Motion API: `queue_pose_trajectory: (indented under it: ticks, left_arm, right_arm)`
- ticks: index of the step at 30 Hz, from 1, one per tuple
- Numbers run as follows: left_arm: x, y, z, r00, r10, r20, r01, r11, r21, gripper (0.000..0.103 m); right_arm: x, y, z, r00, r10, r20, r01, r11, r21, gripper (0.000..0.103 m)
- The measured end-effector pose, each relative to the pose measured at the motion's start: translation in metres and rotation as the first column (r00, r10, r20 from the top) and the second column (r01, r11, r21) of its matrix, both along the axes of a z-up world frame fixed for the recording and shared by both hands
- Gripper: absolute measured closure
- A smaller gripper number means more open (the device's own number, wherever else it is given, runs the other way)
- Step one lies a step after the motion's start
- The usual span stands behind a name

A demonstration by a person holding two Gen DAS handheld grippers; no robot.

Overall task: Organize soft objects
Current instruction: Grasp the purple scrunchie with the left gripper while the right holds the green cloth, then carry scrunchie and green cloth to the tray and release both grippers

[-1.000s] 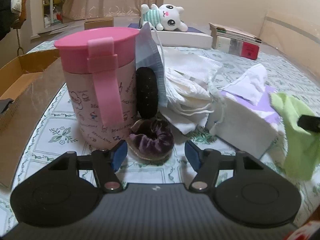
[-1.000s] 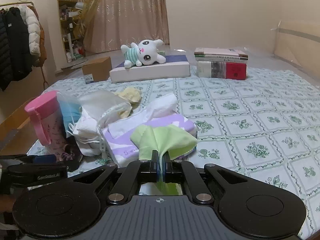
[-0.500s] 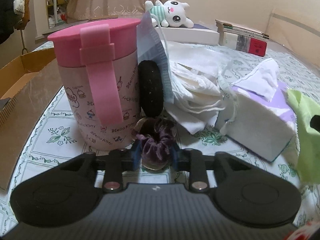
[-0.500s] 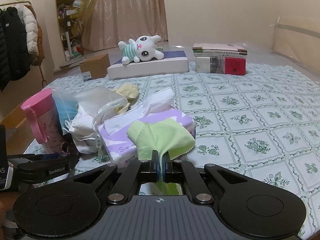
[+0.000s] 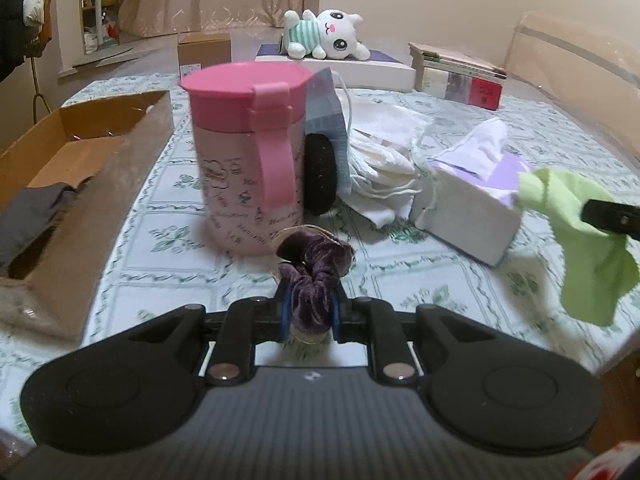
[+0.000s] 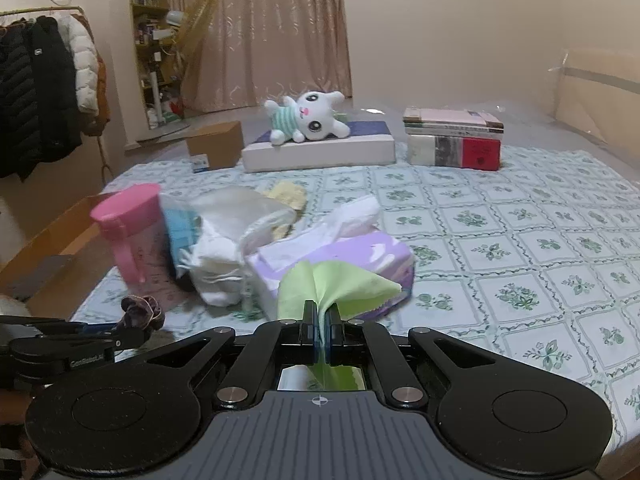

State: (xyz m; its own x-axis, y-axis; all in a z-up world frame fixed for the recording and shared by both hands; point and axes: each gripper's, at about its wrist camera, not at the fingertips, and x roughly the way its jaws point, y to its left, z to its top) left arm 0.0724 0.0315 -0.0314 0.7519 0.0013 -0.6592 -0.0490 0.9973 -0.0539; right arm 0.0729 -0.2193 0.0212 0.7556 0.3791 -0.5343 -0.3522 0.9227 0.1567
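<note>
Pinching purple velvet scrunchie (image 5: pixel 312 268) in left claw (image 5: pixel 308 312), pads clenched on its lower half, upper ruffles bunched above the fingertips, lifted clear of the bed (image 6: pixel 520 240). Also visible from right wrist view at far left (image 6: pixel 142 312). Grasping green cloth (image 6: pixel 336 284) in right claw (image 6: pixel 321 334), jaws nearly together on a pinched fold, rest fanning up and forward; same cloth hanging at right edge of left view (image 5: pixel 588 232).

Key relation: open cardboard box (image 5: pixel 80 168) lying left and slightly forward of left claw, long axis running away from camera, dark grey fabric (image 5: pixel 36 216) already inside. Left hand clearly nearer the box; right hand well apart, across the clutter. Likely drop spot for scrunchie, judged only from layout; would call for a leftward swing, over the near box wall.

Just ahead of scrunchie: pink lidded cup (image 5: pixel 248 160), upright, black round pad (image 5: pixel 320 176) leaning against it, blue face mask (image 5: pixel 326 108) behind. White drawstring bags (image 5: pixel 384 168) piled between cup and purple tissue pack (image 5: pixel 468 200).

Writing: "Hello Kitty" print repeated on cup, partly blurred. Left claw body reads roughly "GenRobot.AI" in right view, soft. Books (image 6: pixel 452 140) at far side, spines unreadable. White bunny plush (image 6: pixel 308 118) lying on a flat white box (image 6: pixel 320 152).
</note>
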Motion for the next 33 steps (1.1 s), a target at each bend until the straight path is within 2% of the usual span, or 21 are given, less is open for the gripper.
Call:
queue_pose_trajectory:
  ticks: [10, 20, 27, 33]
  left_arm:
    - [-0.042, 0.014, 0.027, 1.000, -0.006, 0.030, 0.006, 1.000, -0.014, 0.086]
    - [-0.062, 0.030, 0.045, 0.998, 0.011, 0.058, -0.009, 1.000, -0.022, 0.086]
    - [-0.070, 0.057, 0.054, 0.996, 0.045, 0.077, -0.044, 0.999, -0.022, 0.086]
    - [-0.076, 0.096, 0.065, 0.990, 0.109, 0.093, -0.108, 0.994, -0.016, 0.086]
  right_arm:
    - [-0.025, 0.029, 0.016, 0.997, 0.077, 0.029, -0.078, 0.997, 0.007, 0.100]
    - [-0.041, 0.062, 0.022, 0.984, 0.171, 0.044, -0.171, 0.985, 0.000, 0.100]
    - [-0.045, 0.102, 0.022, 0.958, 0.282, 0.050, -0.282, 0.959, -0.015, 0.100]
    - [-0.041, 0.149, 0.028, 0.914, 0.396, 0.081, -0.395, 0.918, -0.031, 0.100]
